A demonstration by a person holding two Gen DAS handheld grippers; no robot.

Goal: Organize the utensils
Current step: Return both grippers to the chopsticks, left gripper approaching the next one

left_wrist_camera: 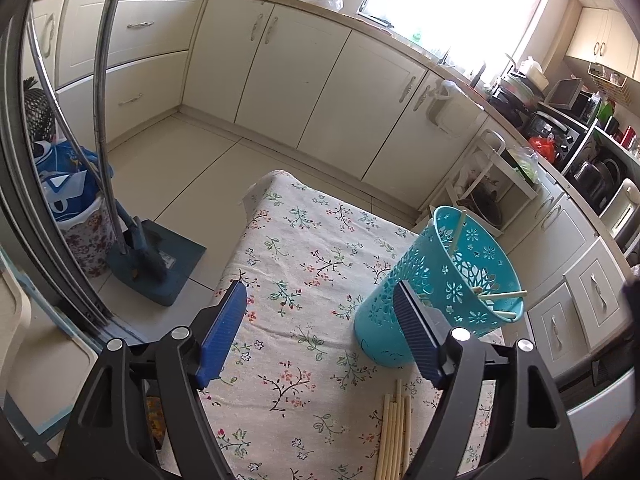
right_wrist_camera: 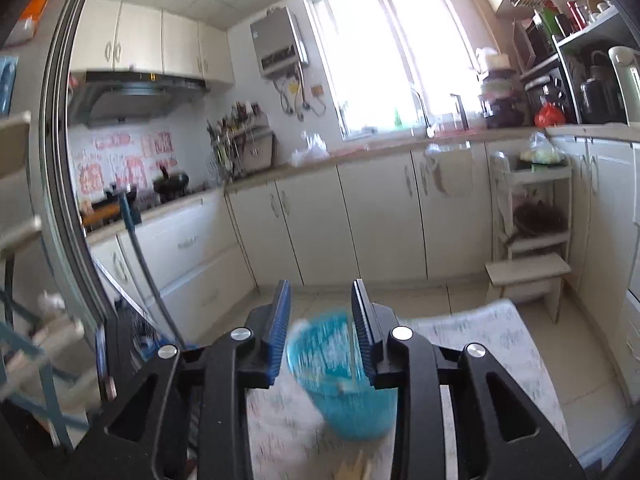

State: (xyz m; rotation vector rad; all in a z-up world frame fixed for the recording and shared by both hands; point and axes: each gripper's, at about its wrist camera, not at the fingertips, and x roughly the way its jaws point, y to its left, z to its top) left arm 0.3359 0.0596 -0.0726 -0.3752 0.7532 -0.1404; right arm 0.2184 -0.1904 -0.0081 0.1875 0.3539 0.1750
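Left wrist view: left gripper [left_wrist_camera: 320, 332] jaws wide, empty, above the floral counter [left_wrist_camera: 304, 240]. Teal basket [left_wrist_camera: 436, 284] at right holds chopsticks [left_wrist_camera: 502, 295]. Right gripper [right_wrist_camera: 320, 332] jaws partly apart, empty.

One turquoise basket [left_wrist_camera: 440, 292] stands on the surface. About three chopsticks [left_wrist_camera: 502, 295] show inside it. A bundle of roughly six chopsticks [left_wrist_camera: 394, 436] lies on one floral cloth [left_wrist_camera: 304, 264]; the exact count is unclear.
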